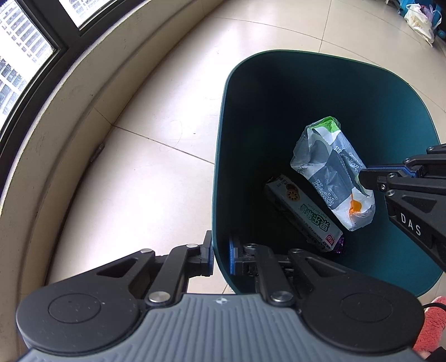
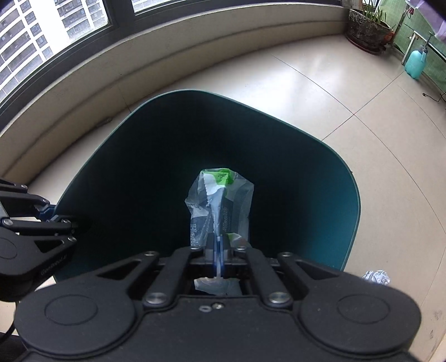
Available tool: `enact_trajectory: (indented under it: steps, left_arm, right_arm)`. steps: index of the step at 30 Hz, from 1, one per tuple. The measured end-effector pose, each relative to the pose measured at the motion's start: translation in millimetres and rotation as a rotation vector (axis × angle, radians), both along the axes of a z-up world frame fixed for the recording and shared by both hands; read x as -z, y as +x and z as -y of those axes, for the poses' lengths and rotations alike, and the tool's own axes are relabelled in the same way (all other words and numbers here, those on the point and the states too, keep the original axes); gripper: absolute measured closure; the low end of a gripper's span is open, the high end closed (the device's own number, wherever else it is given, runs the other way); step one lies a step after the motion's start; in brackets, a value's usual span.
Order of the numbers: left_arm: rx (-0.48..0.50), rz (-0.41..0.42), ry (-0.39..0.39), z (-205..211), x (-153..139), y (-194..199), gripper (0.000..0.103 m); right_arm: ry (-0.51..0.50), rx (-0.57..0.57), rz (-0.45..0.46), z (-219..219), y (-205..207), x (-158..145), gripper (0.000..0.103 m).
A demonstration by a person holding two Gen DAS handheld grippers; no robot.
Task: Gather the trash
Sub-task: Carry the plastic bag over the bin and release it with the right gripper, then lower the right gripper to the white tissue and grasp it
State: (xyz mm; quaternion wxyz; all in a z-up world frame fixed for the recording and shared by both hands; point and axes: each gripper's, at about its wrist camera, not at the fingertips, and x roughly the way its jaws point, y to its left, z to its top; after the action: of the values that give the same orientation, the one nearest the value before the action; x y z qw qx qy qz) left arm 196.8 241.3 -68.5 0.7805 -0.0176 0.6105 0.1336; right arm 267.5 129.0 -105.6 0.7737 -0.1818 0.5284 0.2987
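Observation:
A dark teal trash bin (image 1: 223, 111) stands on the tiled floor. My left gripper (image 1: 220, 256) is shut on its near rim, one pad outside the wall and one inside. From the right, my right gripper (image 1: 365, 178) comes in over the bin's mouth, shut on a crumpled clear plastic wrapper (image 1: 329, 167) printed with "Health" and a green corner. Inside the bin lie a green-and-white snack box (image 1: 303, 211) and a bit of purple wrapper (image 1: 338, 246). In the right wrist view the wrapper (image 2: 220, 200) hangs from my right gripper (image 2: 218, 245) above the bin (image 2: 354, 195), and the left gripper (image 2: 75, 222) holds the left rim.
A curved low wall (image 1: 41, 139) under windows runs close behind the bin. A crumpled silvery piece (image 2: 376, 277) lies on the floor to the bin's right. Farther off stand a potted plant (image 2: 365, 30), a teal spray bottle (image 2: 416, 62) and white bags (image 1: 418, 22).

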Motion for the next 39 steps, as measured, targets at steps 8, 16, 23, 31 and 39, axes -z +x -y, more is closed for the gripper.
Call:
enact_trajectory:
  steps: [8, 16, 23, 31, 39]
  left_arm:
    - [-0.002, -0.001, 0.003, 1, 1, 1, 0.094]
    - [-0.002, -0.003, 0.005, 1, 1, 1, 0.094]
    - [-0.001, -0.004, 0.006, 1, 1, 1, 0.094]
    - [-0.002, -0.006, 0.012, 2, 2, 1, 0.093]
    - [-0.007, -0.012, 0.016, 3, 2, 1, 0.093]
  right_arm:
    - [0.017, -0.005, -0.010, 4, 6, -4, 0.089]
    - [0.114, -0.018, -0.028, 35, 8, -36, 0.077]
    - [0.187, 0.062, 0.002, 100, 11, -66, 0.067]
    - [0.145, 0.304, 0.052, 205, 26, -35, 0.051]
    - [-0.050, 0.382, -0.075, 273, 45, 80, 0.040]
